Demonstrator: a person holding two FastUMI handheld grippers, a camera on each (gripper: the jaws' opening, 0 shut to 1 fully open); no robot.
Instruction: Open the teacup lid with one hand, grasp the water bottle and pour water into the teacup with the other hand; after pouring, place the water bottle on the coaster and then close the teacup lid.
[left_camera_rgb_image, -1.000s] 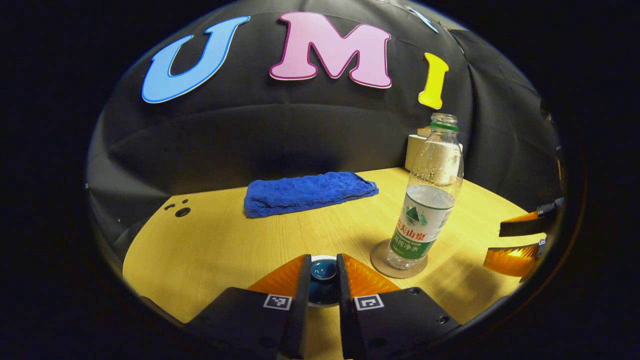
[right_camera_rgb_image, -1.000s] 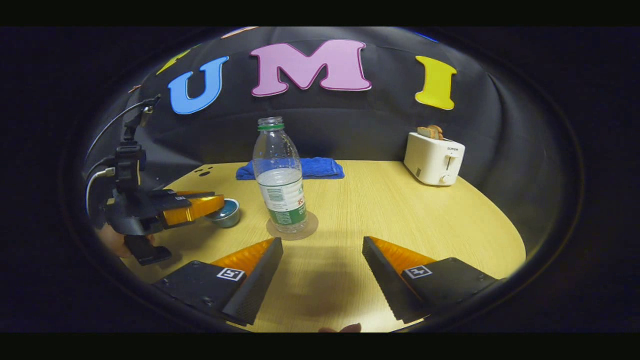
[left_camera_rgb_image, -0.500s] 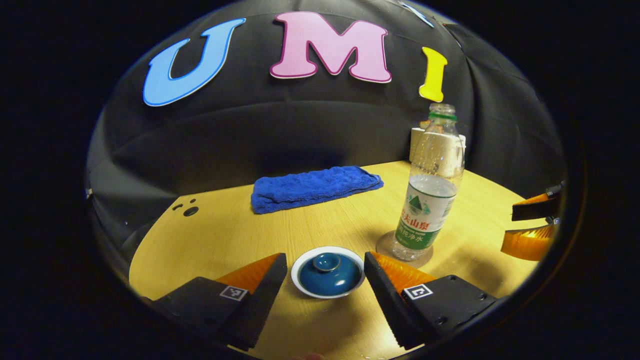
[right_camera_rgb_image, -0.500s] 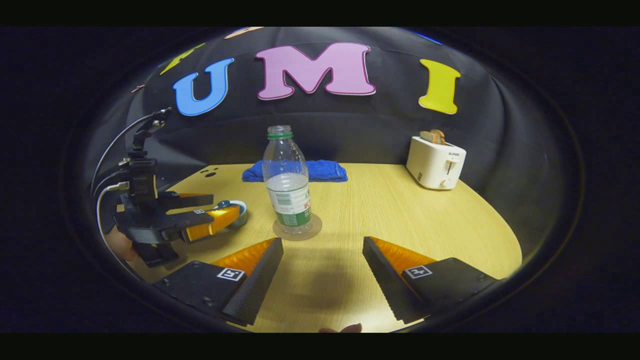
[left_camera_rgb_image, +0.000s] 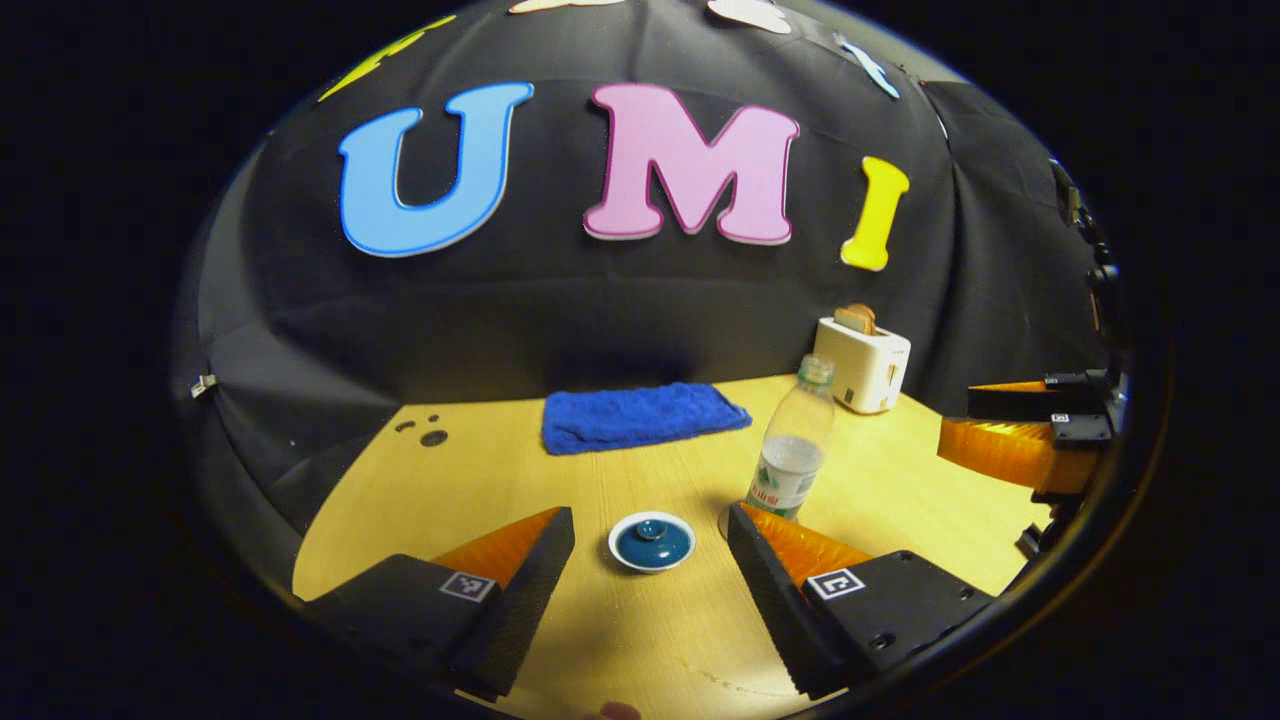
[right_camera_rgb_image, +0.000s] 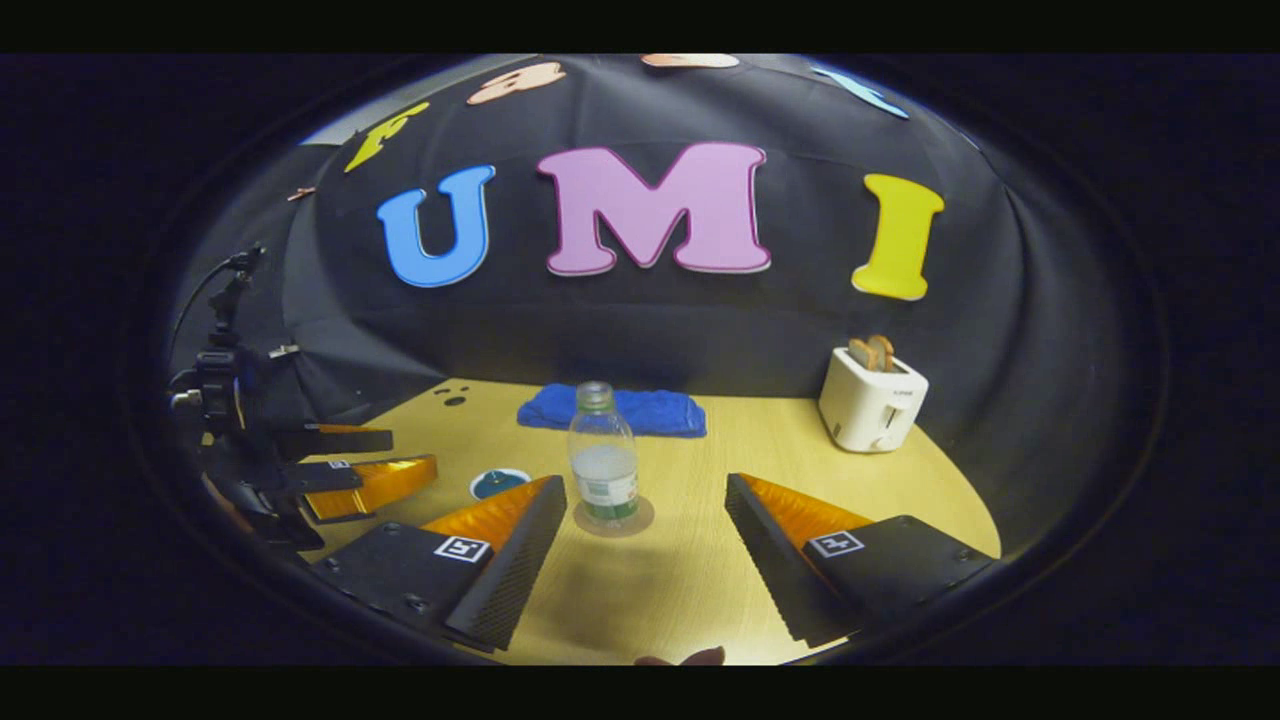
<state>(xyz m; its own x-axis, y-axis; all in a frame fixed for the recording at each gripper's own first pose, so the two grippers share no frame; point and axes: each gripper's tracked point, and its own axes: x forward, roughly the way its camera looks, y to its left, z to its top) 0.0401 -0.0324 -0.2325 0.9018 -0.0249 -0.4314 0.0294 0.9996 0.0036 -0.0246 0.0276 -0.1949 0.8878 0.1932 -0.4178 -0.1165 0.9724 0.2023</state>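
My left gripper (left_camera_rgb_image: 650, 535) and right gripper (right_camera_rgb_image: 645, 500) gape wide, empty; lidded teacup (left_camera_rgb_image: 651, 541) ahead of the left, water bottle (right_camera_rgb_image: 603, 468) on its coaster (right_camera_rgb_image: 613, 518) ahead of the right.

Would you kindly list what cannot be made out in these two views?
- Water in the teacup: left gripper view, its lid covers it.
- Most of the teacup: right gripper view, that gripper's finger hides it.
- Coaster beneath the water bottle: left gripper view, a finger mostly covers it.

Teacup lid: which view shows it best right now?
The left gripper view: the teacup lid sits whole, knob visible, on the cup ahead of the open left gripper. The right gripper view shows it small and partly hidden behind that gripper's own finger.
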